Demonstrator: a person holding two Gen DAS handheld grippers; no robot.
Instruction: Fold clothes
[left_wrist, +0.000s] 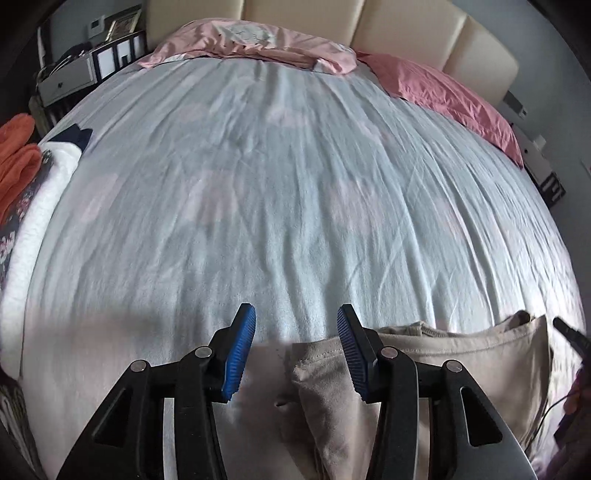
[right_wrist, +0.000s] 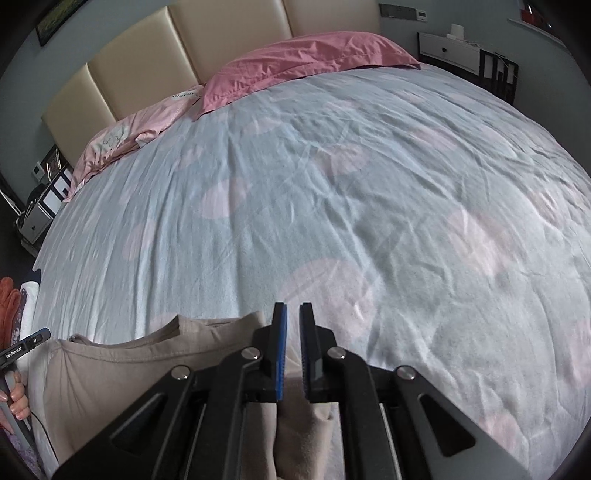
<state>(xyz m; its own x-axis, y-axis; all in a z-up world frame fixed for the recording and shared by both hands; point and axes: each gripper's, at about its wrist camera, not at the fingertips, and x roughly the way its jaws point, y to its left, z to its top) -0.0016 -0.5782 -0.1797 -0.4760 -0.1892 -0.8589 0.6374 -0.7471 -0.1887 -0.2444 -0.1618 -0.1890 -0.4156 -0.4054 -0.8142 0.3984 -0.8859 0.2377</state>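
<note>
Left gripper (left_wrist: 295, 349) spread wide, nothing between its pads, hovering over the left end of the beige T-shirt (left_wrist: 443, 354), whose hem corner bunches up right under and between the fingers. Right gripper (right_wrist: 291, 354) nearly closed with a thin gap; beige cloth sits below the gap, but whether it's pinched can't be told. Shirt lies at the near edge of the pale blue bedspread (right_wrist: 332, 192), long axis running side to side between the two grippers, collar facing the headboard (right_wrist: 147, 55). Left is nearer the loose corner, so it likely closes there next. Stack of folded clothes (left_wrist: 33, 192) sits far left.
</note>
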